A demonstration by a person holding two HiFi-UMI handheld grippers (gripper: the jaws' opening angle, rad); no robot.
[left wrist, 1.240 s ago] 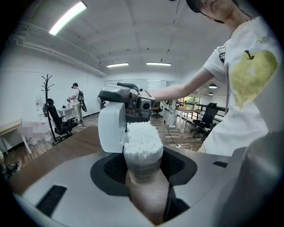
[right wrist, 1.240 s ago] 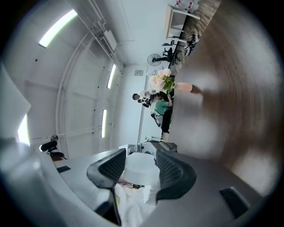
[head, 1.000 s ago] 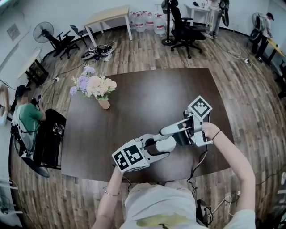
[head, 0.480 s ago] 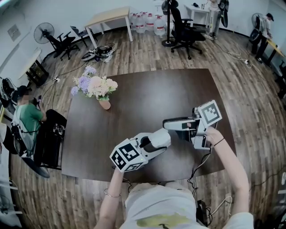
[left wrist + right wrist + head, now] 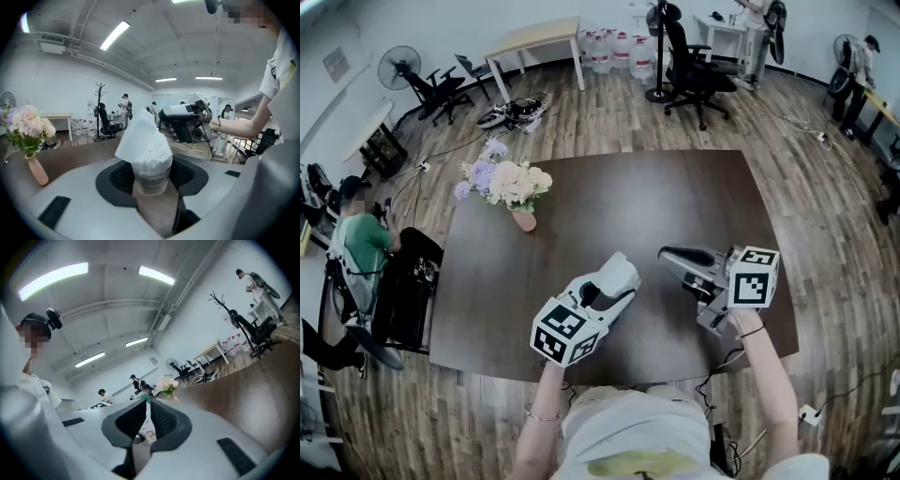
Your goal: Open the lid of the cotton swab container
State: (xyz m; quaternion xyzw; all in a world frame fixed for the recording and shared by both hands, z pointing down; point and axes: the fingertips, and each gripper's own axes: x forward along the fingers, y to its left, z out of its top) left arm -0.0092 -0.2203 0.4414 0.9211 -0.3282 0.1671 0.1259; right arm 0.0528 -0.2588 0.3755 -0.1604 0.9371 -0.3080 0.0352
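My left gripper (image 5: 151, 177) is shut on a clear cotton swab container (image 5: 151, 171) packed with white swabs. Its white lid (image 5: 137, 136) stands flipped up at the container's left side. In the head view the left gripper (image 5: 617, 274) holds the container (image 5: 621, 270) above the dark table (image 5: 675, 187). My right gripper (image 5: 673, 254) hovers to the right of it, apart from the container. In the right gripper view the right gripper (image 5: 149, 420) has its jaws closing to a thin slit with nothing between them.
A vase of flowers (image 5: 511, 187) stands at the table's far left corner, also seen as the vase (image 5: 35, 166) in the left gripper view. A seated person (image 5: 361, 246) is left of the table. Office chairs (image 5: 694, 66) and a fan (image 5: 398, 66) stand farther back.
The right gripper has drawn away to the right from the container. The left gripper has kept hold of the container and shifted slightly up the table.
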